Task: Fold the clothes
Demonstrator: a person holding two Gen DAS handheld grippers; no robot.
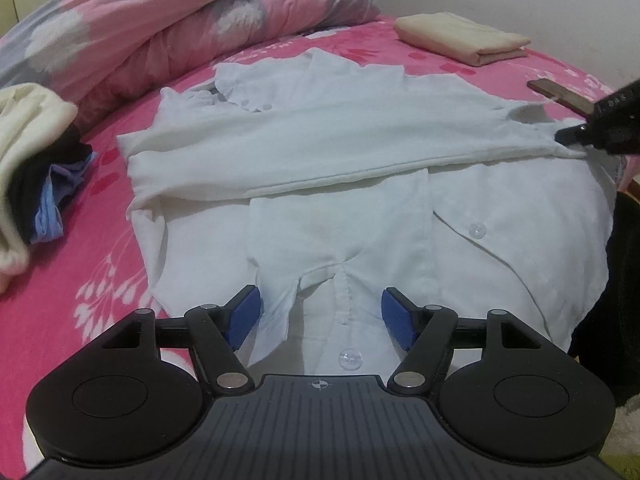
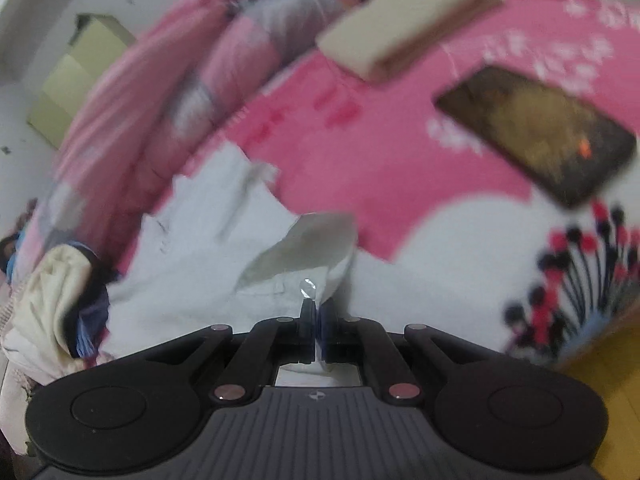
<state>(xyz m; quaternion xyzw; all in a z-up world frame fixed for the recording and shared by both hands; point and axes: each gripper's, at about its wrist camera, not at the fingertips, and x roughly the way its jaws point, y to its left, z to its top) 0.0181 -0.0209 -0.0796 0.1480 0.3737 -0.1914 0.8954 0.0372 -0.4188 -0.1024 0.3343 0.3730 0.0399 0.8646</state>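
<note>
The white shirt (image 1: pixel 320 168) lies flat on the bed (image 1: pixel 100 264), collar end nearest the left gripper (image 1: pixel 320 316), whose jaws stand open and empty astride the button placket. One sleeve (image 1: pixel 304 140) is folded crosswise over the chest. The right gripper (image 2: pixel 316 320), closed on its cuff, is the nearer hand.
</note>
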